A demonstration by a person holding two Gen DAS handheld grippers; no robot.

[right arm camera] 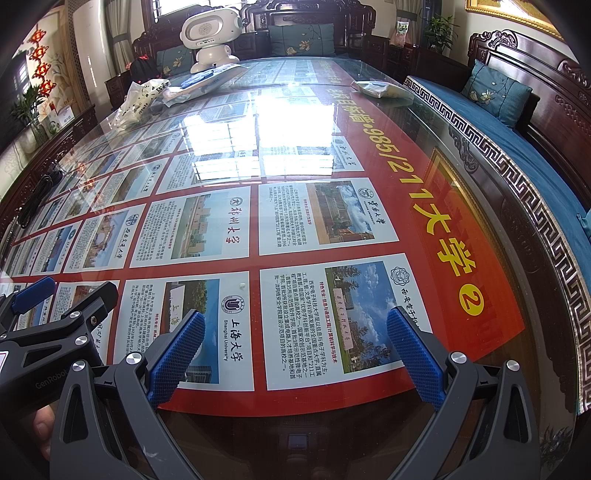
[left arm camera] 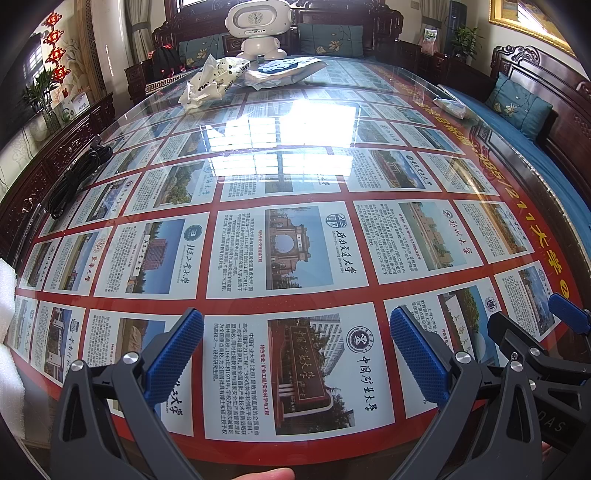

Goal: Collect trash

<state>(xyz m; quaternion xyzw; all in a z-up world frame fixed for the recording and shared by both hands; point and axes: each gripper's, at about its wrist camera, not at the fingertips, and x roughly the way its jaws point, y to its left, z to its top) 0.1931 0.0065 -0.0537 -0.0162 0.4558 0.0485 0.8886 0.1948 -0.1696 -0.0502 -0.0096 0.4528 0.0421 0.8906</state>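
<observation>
A crumpled white plastic bag lies at the far end of the glass-topped table. Beside it rests a flat white package with a blue print. A small clear wrapper sits by the far right edge. My left gripper hovers open over the near edge, nothing between its blue pads. My right gripper is open too, just right of the left one, and shows in the left wrist view. All the trash is far from both.
A white toy robot stands at the table's far end. Black cables lie along the left edge. White foam is at the near left. A blue-cushioned wooden bench runs along the right side.
</observation>
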